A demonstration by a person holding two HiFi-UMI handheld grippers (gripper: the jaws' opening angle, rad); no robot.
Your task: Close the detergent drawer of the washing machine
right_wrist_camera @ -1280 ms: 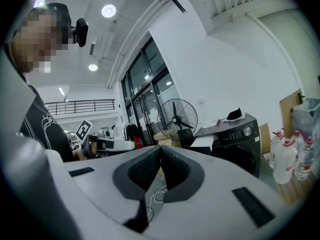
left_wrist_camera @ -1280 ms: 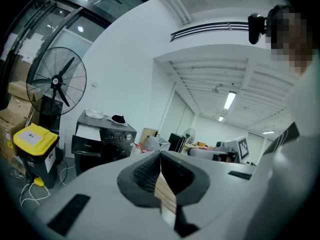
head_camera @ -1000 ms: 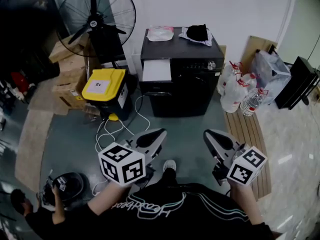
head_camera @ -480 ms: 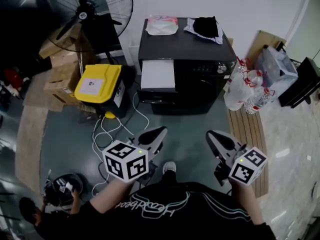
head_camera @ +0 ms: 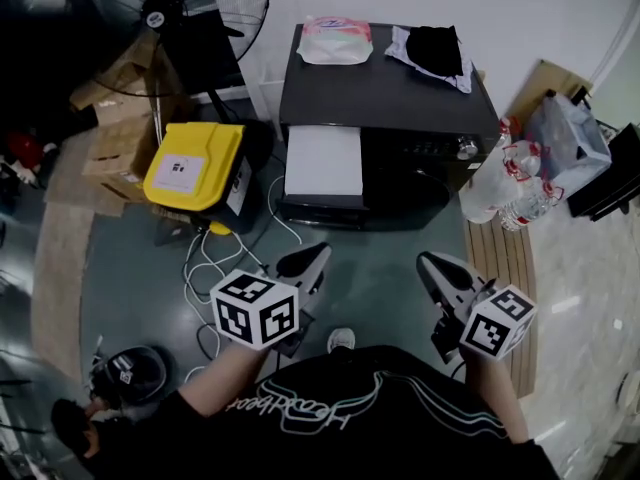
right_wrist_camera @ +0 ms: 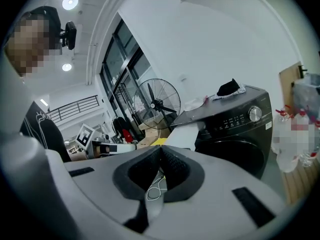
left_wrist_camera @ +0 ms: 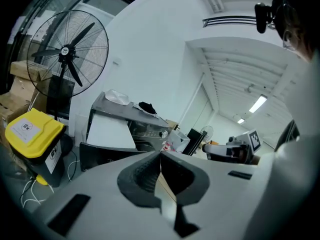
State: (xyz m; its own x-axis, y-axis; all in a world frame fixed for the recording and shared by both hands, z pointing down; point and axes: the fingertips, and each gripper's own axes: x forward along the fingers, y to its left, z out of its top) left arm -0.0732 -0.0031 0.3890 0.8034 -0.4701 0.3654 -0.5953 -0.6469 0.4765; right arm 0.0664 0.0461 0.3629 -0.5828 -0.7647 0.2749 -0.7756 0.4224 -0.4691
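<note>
The black washing machine [head_camera: 410, 118] stands ahead on the floor, and its detergent drawer [head_camera: 324, 160] is pulled out at the top left, showing a white top. My left gripper [head_camera: 308, 260] is shut and empty, about a step short of the drawer. My right gripper [head_camera: 430, 264] is also shut and empty, level with the machine's door. In the left gripper view the drawer [left_wrist_camera: 110, 132] juts toward me beyond the shut left gripper [left_wrist_camera: 160, 154]. The right gripper view shows the machine [right_wrist_camera: 235, 134] and the drawer [right_wrist_camera: 182, 133] past the shut right gripper [right_wrist_camera: 161, 149].
A yellow-lidded bin [head_camera: 195, 173], cardboard boxes [head_camera: 120, 138] and a standing fan [head_camera: 170, 8] crowd the left of the machine. White cables [head_camera: 215, 263] lie on the floor. Bagged water bottles [head_camera: 510, 183] and a wooden bench [head_camera: 505, 268] sit at right. A person [head_camera: 90, 423] crouches lower left.
The machine and its open drawer have drawn nearer and lower in the head view as I step forward. Both grippers keep their pose, still shut.
</note>
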